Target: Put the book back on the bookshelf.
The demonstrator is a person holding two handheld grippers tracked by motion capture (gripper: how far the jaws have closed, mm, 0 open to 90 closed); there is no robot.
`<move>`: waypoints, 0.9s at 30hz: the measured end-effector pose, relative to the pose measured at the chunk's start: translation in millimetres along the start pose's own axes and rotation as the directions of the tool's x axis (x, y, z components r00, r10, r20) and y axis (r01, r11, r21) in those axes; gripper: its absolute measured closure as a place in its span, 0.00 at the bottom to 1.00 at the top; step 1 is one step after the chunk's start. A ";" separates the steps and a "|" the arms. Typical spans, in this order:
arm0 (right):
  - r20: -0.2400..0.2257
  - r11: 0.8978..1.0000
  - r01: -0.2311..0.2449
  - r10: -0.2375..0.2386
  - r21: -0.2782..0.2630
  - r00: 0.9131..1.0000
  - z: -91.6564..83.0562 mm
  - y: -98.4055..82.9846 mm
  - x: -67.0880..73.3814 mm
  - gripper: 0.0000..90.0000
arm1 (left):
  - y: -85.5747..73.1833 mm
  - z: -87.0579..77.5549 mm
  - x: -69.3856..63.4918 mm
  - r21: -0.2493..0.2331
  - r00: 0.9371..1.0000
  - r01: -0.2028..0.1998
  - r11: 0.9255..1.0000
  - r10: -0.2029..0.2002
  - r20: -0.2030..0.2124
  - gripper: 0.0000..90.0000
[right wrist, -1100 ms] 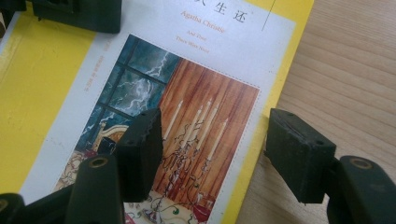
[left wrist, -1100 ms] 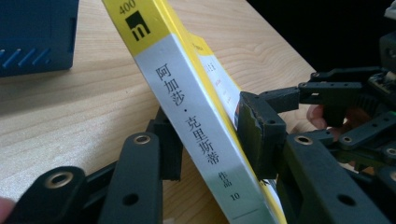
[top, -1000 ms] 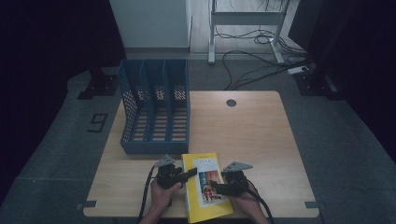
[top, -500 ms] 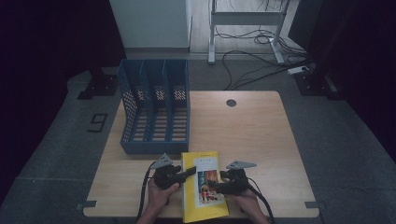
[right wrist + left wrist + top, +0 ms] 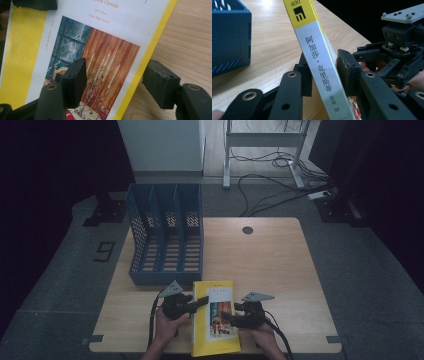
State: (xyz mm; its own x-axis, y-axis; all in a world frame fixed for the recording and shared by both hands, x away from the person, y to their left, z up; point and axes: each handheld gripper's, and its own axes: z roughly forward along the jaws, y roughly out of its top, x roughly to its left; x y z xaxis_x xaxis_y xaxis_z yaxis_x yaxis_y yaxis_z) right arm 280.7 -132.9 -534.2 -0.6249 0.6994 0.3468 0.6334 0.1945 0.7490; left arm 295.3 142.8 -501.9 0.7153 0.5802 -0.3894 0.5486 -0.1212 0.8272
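Observation:
A yellow paperback (image 5: 215,320) with a picture cover lies at the table's front edge, its spine side lifted. My left gripper (image 5: 201,302) is shut on the grey and yellow spine (image 5: 319,57). One of its pads (image 5: 348,71) presses the cover side, and the jaws have just been closing. My right gripper (image 5: 227,316) sits at the book's right side. In the right gripper view its jaws straddle the book's yellow edge (image 5: 147,57), with one pad (image 5: 75,80) over the cover and the other clear of the edge. They have just been closing but remain open.
A blue three-slot file rack (image 5: 167,240) stands on the wooden table (image 5: 270,260) just behind the left gripper. The table's right half holds only a round cable hole (image 5: 247,230). Cables and a desk frame lie on the floor beyond.
Both hands and the book stay at the front edge. No clear shift shows in the high view.

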 end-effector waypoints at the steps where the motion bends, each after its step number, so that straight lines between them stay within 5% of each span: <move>1: 0.002 1.000 0.000 0.000 0.001 1.000 -0.1 0.2 0.6 0.39 | 0.5 -0.1 0.0 0.002 1.000 0.002 1.000 -0.002 0.000 0.74; 16: -0.002 0.997 0.073 -0.073 0.005 0.997 2.0 -0.4 7.9 0.39 | 6.2 -4.4 2.9 -0.015 0.999 0.034 0.999 -0.034 -0.007 0.77; 27: 0.006 0.997 0.082 -0.082 0.006 0.997 3.4 -0.7 9.6 0.39 | 4.6 -2.9 8.2 -0.005 0.997 0.078 0.997 -0.078 0.019 0.77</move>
State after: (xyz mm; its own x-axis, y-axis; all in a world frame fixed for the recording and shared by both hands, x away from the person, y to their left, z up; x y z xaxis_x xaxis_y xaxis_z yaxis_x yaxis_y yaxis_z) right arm 275.8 -124.0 -533.3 -0.6715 0.6857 0.2809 0.5830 0.2549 0.7715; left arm 302.5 149.4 -500.0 0.6783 0.5726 -0.4605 0.6006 -0.0709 0.7964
